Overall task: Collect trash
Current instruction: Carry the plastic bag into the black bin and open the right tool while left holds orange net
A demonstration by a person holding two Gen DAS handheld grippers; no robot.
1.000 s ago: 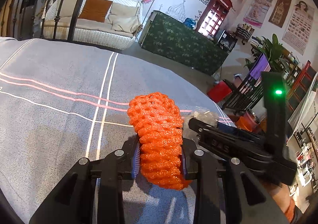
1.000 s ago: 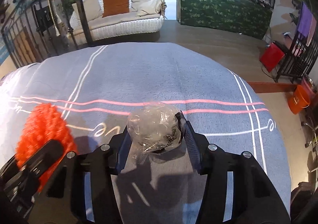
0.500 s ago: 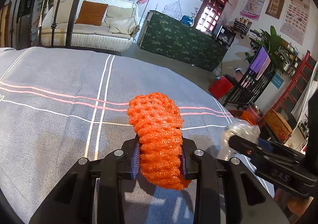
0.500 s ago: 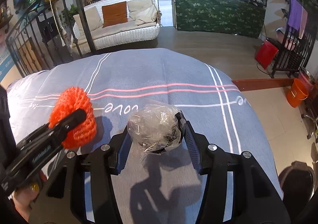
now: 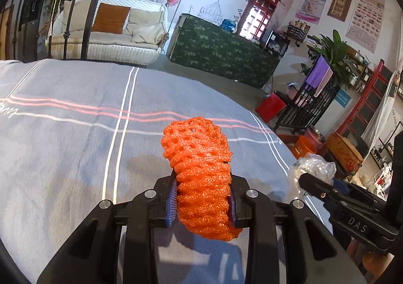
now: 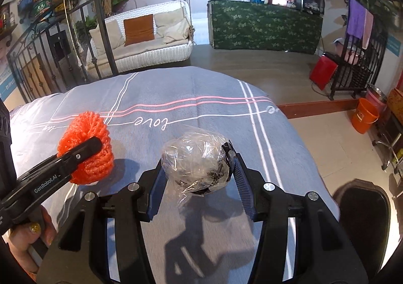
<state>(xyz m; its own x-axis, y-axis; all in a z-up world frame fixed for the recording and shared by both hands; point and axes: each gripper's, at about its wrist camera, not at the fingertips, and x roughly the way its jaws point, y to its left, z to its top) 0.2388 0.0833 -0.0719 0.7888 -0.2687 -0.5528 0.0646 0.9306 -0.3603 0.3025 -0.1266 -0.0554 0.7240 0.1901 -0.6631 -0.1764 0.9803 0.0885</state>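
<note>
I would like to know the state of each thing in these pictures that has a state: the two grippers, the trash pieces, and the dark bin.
left gripper: shut on the orange foam net
orange foam net: held above the bedcover, squeezed
right gripper: shut on the plastic wrap ball
plastic wrap ball: crumpled, held above the bedcover
dark bin: open, on the floor

The orange foam net (image 5: 201, 178) hides its own lower side and the bed (image 5: 75, 145) beneath. Contents of the crumpled plastic wrap (image 6: 196, 165) are unreadable. The dark bin (image 6: 362, 211), right of the bed, is cut off by the frame edge.
</note>
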